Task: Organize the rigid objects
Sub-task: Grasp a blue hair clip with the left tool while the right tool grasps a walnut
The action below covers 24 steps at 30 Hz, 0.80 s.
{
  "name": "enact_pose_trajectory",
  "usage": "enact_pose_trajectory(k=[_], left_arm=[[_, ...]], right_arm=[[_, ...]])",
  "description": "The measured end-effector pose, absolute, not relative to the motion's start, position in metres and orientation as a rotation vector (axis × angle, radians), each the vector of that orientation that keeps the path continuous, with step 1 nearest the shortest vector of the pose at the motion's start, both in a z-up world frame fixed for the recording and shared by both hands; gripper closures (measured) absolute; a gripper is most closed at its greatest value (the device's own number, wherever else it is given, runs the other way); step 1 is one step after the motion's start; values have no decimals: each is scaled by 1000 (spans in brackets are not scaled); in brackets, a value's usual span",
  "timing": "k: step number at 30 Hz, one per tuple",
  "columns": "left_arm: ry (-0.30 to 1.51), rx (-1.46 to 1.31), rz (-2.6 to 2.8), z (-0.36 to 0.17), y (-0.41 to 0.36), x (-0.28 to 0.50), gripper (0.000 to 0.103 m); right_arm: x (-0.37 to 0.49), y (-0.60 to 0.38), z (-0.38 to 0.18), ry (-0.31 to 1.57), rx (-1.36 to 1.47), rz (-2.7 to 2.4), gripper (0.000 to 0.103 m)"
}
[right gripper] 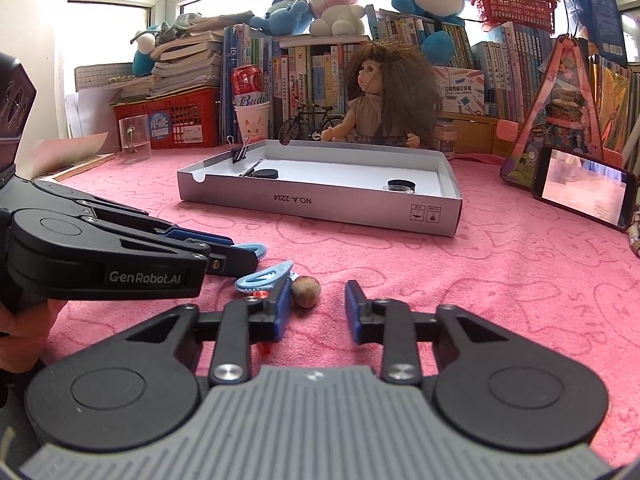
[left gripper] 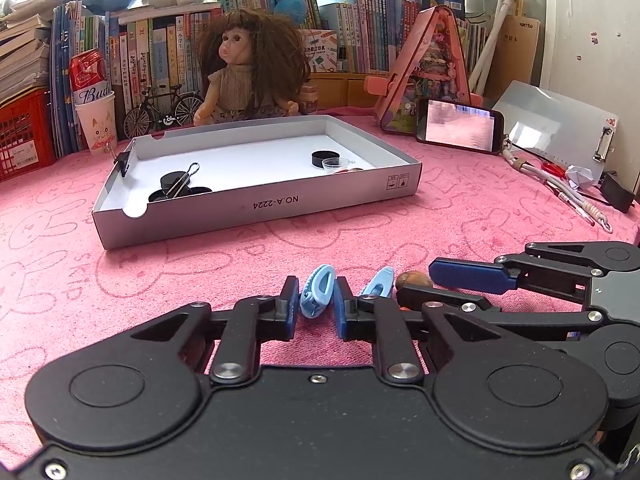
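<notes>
Clips in pale blue are seen low in the left wrist frame: one clip (left gripper: pixel 317 291) lies between the parted left tongs (left gripper: pixel 316 300), not yet pinched; a second clip (left gripper: pixel 377 282) lies just right of it. Further right, a nut (right gripper: pixel 305 291) rests on the pink tabletop (right gripper: pixel 500 280) between the open right tongs (right gripper: pixel 318 304). A grey box (left gripper: pixel 256 208) with black caps sits upper centre.

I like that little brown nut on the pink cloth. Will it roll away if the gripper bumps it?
Probably a bit: the nut looks round and smooth. The fuzzy pink cloth should slow it. It seems hard, so unlikely to squash.
</notes>
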<state>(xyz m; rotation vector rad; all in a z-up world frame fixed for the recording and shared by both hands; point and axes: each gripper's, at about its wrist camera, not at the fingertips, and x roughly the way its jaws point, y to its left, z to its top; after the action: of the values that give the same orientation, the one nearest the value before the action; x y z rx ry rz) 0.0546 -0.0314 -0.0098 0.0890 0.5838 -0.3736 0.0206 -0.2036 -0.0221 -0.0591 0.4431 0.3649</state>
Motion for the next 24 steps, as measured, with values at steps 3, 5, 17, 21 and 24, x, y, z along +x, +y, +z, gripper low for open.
enact_pose_trajectory(k=[3,5,17,21,24], left_arm=[[584,85,-372,-10,-31,55,86],[585,83,-371,-9,-31,56,86],[580,58,-340,-5,-25,62,86],[573,46,-320,-2,-20,67,86],[561,44,-309,2,-17,71,86]], right_arm=[[21,-203,-22,446,-54,371,79],[22,-203,-22,449,-54,373,80],[29,-204,-17,441,-36,366,83],[33,-204,-14,435,-35,352,83],[38,-205,-11,430,-24,338,83]])
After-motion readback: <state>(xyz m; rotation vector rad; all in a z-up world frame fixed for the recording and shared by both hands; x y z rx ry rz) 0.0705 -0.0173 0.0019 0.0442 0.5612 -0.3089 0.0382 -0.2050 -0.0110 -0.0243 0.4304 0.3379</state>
